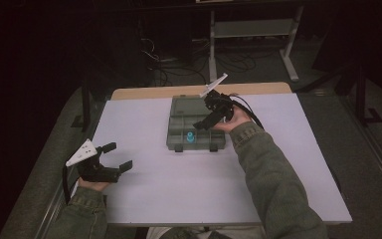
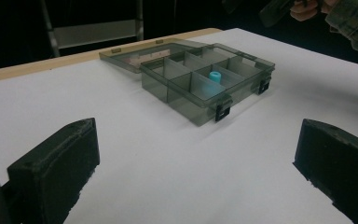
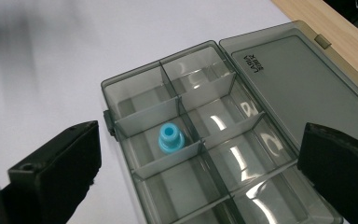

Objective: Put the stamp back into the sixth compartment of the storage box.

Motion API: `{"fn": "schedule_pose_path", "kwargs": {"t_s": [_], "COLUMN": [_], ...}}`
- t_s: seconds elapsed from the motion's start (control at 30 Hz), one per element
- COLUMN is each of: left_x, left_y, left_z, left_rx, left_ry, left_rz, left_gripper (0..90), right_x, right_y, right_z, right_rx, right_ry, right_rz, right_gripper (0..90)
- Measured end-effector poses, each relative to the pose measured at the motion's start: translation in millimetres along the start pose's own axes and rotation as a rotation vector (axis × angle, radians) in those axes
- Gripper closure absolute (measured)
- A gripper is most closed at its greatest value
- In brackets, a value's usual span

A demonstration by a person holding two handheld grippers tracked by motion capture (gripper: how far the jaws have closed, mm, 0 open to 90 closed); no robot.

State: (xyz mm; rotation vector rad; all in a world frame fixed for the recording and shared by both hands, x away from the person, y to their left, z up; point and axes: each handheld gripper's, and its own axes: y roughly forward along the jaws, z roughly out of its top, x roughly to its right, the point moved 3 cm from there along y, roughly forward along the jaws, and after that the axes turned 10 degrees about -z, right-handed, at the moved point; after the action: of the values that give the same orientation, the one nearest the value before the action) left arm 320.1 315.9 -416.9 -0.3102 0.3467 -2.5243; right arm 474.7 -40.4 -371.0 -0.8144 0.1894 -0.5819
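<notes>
Blue cap [image 3: 170, 137] sits boxed below parted right fingers [image 3: 56, 172].

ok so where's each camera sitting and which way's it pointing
High view: fixed above the person's side, looking forward and down on the table; both forearms and both tongs, left and right, show.
Left gripper view: rides low over the table beside the open compartment box, looking across at it between its own wide-apart jaws.
Right gripper view: hangs above the box, looking down into its compartments, jaws apart.
All three share the box and the blue cap in one compartment.
</notes>
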Motion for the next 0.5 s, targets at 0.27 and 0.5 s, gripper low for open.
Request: {"fn": "schedule_pose_path", "kwargs": {"t_s": [0.27, 0.5], "left_x": [-0.4, -0.4], "left_y": [-0.2, -0.1], "left_z": [0.3, 0.2], "left_rx": [0.003, 0.002], "left_ry": [-0.002, -0.003], "left_rz": [0.001, 0.004], "left_gripper": [0.0, 0.0], "right_x": [1.8, 1.5], "right_y": [-13.3, -24.5], "right_z": [-9.7, -16.6], "right_rx": [0.045, 0.072], "right_ry": [0.017, 0.022], "right_rz": [-0.003, -0.014], "right_gripper": [0.0, 0.0]}}
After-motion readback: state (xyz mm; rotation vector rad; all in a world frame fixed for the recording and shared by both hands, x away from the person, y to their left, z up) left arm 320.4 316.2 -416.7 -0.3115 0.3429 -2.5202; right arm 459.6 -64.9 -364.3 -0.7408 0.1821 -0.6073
